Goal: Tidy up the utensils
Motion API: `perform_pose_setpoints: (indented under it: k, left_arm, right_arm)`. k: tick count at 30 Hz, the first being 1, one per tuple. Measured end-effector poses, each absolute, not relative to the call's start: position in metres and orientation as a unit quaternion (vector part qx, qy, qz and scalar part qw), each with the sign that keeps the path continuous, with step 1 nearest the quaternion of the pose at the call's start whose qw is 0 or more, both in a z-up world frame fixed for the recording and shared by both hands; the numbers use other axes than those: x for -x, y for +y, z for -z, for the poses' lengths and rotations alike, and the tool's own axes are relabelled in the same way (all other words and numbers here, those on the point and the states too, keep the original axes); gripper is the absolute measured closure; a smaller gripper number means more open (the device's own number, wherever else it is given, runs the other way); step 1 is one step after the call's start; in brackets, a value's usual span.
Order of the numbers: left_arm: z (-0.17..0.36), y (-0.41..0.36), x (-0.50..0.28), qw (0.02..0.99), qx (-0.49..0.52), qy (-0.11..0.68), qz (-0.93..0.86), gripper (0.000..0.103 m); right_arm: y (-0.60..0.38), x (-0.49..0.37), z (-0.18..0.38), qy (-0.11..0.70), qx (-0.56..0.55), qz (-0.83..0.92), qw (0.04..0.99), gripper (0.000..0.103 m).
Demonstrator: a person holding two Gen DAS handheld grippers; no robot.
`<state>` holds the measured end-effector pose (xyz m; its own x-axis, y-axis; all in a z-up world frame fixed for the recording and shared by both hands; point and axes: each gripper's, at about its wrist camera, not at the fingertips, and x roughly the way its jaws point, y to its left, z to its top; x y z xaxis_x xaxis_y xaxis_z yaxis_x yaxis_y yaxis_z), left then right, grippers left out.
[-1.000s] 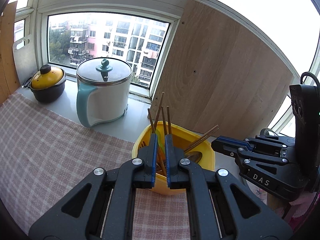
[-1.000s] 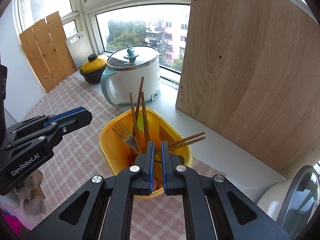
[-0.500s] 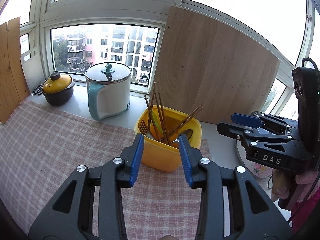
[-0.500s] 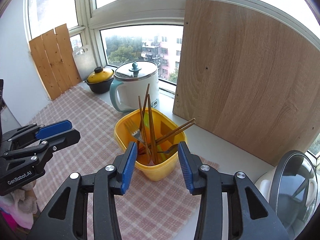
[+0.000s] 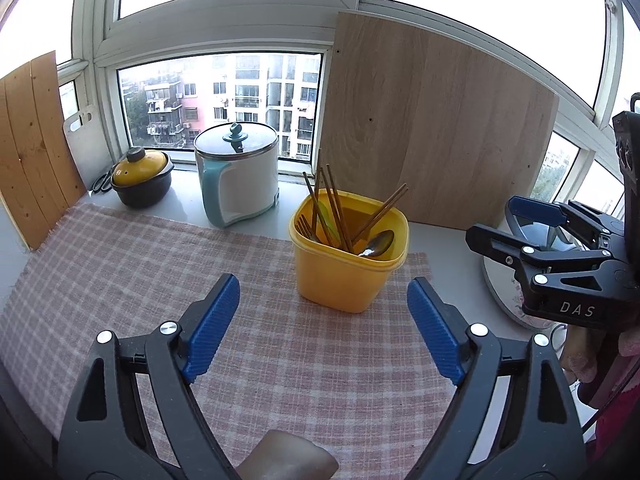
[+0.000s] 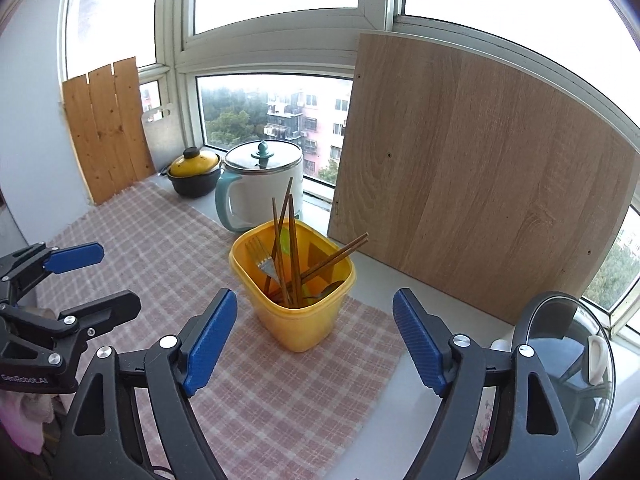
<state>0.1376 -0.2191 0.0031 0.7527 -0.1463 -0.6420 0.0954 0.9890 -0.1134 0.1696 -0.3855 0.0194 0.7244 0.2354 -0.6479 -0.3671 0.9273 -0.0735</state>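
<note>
Left wrist view: yellow tub (image 5: 347,262) sits on the checked cloth (image 5: 132,264), near that cloth's far right corner, just in front of the leaning wood panel (image 5: 432,132) and right of the white kettle-pot (image 5: 237,176). All utensils are in the tub: chopsticks (image 5: 328,204) stand upright with one pair leaning right over the rim, fork (image 5: 306,229) tines-up on the tub's left side, metal spoon (image 5: 376,243) bowl-up on its right, something green behind the sticks that I can't identify. Left gripper (image 5: 323,300) jaws are opening, nothing between them; it hangs on the near side of the tub, apart from it. Right gripper (image 6: 314,312) same story: jaws opening, empty, tub ahead of it and not touched. Handling guess: chopsticks are light, stiff, thin, likely to roll or scissor in the pads, so pinch a pair together on the shaft above the tub rim, not at the tips. Fork and spoon are smooth metal, probably slippery; take the neck or handle flat across the pads, not the curved bowl. Tub looks like thin plastic, light and top-heavy with sticks leaning out, so a sideways pull on one stick could tip it; steady the tub wall with the other gripper first. Glass lid (image 6: 572,364) lies right of the tub, well apart, fragile, keep clear
</note>
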Motion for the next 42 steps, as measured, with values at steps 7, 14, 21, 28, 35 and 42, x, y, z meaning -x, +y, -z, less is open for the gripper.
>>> perform_pose_setpoints:
  k: [7, 14, 21, 28, 35, 42]
  left_arm:
    - [-0.003, -0.218, -0.129, 0.937, 0.024, 0.346, 0.045, 0.006]
    - [-0.006, -0.217, -0.127, 0.938, 0.023, 0.342, 0.04, 0.006]
    - [-0.005, -0.217, -0.127, 0.937, 0.022, 0.347, 0.035, 0.005]
    - [-0.004, -0.217, -0.127, 0.937, 0.022, 0.346, 0.034, 0.001]
    - [-0.002, -0.219, -0.126, 0.937, 0.019, 0.349, 0.029, 0.001]
    - [0.001, -0.216, -0.125, 0.936, 0.017, 0.35, 0.023, 0.001]
  right_arm:
    - [-0.386, -0.164, -0.018, 0.333, 0.099, -0.157, 0.924, 0.022]
    - [-0.386, -0.161, -0.017, 0.331, 0.101, -0.154, 0.925, 0.022]
    - [-0.385, -0.161, -0.016, 0.332, 0.101, -0.152, 0.925, 0.021]
    - [-0.386, -0.163, -0.014, 0.334, 0.1, -0.152, 0.925, 0.021]
    - [-0.385, -0.164, -0.011, 0.339, 0.101, -0.151, 0.923, 0.021]
    - [-0.385, -0.163, -0.009, 0.339, 0.104, -0.15, 0.923, 0.021]
